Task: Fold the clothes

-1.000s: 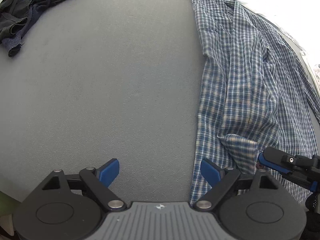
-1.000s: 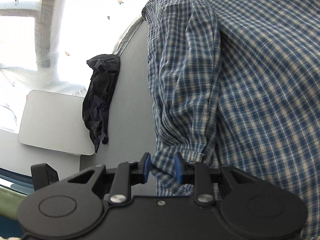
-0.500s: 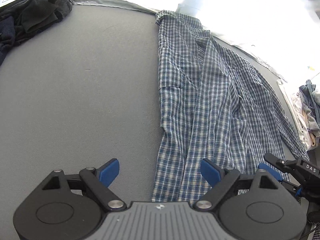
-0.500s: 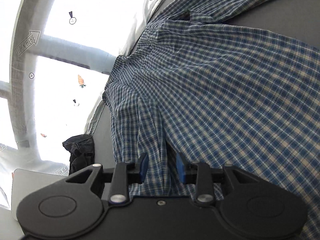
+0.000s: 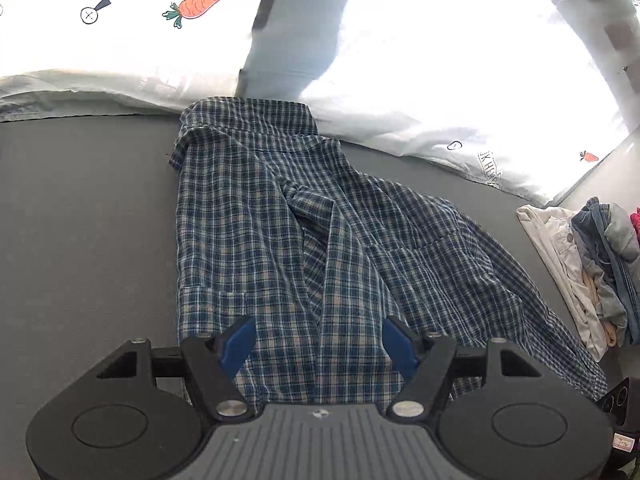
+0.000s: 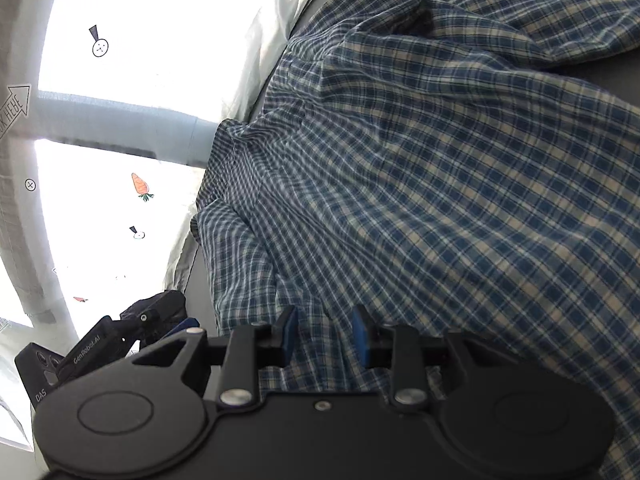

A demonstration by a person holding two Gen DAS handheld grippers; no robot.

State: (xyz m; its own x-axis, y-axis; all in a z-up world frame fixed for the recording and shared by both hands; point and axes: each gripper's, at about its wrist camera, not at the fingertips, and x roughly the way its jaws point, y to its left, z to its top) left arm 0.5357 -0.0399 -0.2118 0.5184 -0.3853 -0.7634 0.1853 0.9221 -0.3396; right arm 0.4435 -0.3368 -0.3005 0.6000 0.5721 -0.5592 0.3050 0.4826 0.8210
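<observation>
Across the left of the frame in my left wrist view lies bare grey bench (image 5: pixel 80 240). At lower centre my left gripper (image 5: pixel 318 344) hangs over the lower part of the blue plaid shirt (image 5: pixel 280 240); its jaws are closing with cloth under the gap, the pads apart from it. That shirt spreads from the centre toward the right, collar at the far edge against the white carrot-print curtain (image 5: pixel 120 40). A heap of pale and denim clothes (image 5: pixel 592 264) sits at the right edge. In my right wrist view, my right gripper (image 6: pixel 325 334) at lower centre is narrowly parted and closing, with a ridge of shirt fabric between its blue pads; I cannot tell whether they pinch it.
</observation>
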